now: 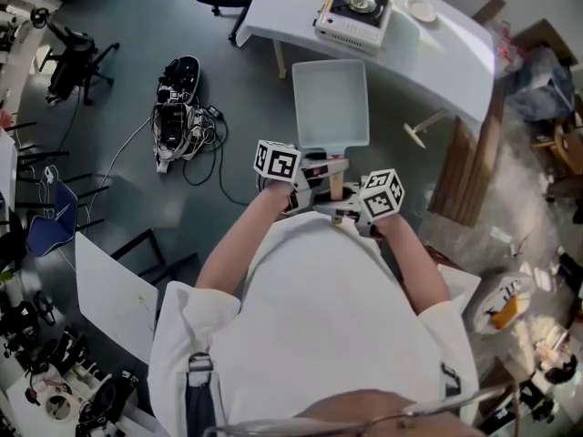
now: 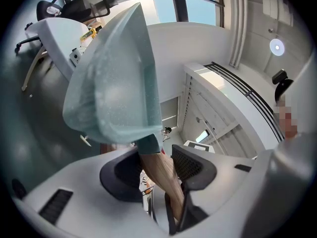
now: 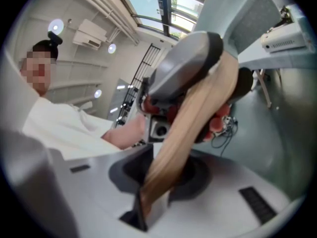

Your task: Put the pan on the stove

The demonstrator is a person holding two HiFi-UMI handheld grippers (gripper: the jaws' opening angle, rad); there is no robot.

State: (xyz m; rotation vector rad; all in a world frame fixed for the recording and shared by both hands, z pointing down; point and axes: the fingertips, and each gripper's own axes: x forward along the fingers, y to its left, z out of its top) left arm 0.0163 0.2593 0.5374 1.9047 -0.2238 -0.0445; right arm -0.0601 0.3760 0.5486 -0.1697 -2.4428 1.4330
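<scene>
A square pale-green pan (image 1: 330,103) with a wooden handle (image 1: 336,186) hangs in the air over the floor, short of the white table (image 1: 455,66). On that table stands the portable stove (image 1: 353,12) with its black burner top. My left gripper (image 1: 319,167) is shut on the handle close to the pan body. My right gripper (image 1: 343,210) is shut on the handle's end. In the left gripper view the pan (image 2: 116,83) tilts up above the gripper (image 2: 157,166), with the handle (image 2: 159,175) between the pads. The right gripper view shows its gripper (image 3: 159,175) clamping the handle (image 3: 195,123).
A small plate (image 1: 421,9) lies on the table beside the stove. On the floor to the left sit a device with tangled cables (image 1: 176,112) and an office chair (image 1: 77,62). A white board (image 1: 114,294) leans at lower left. Wooden panels (image 1: 465,176) stand at right.
</scene>
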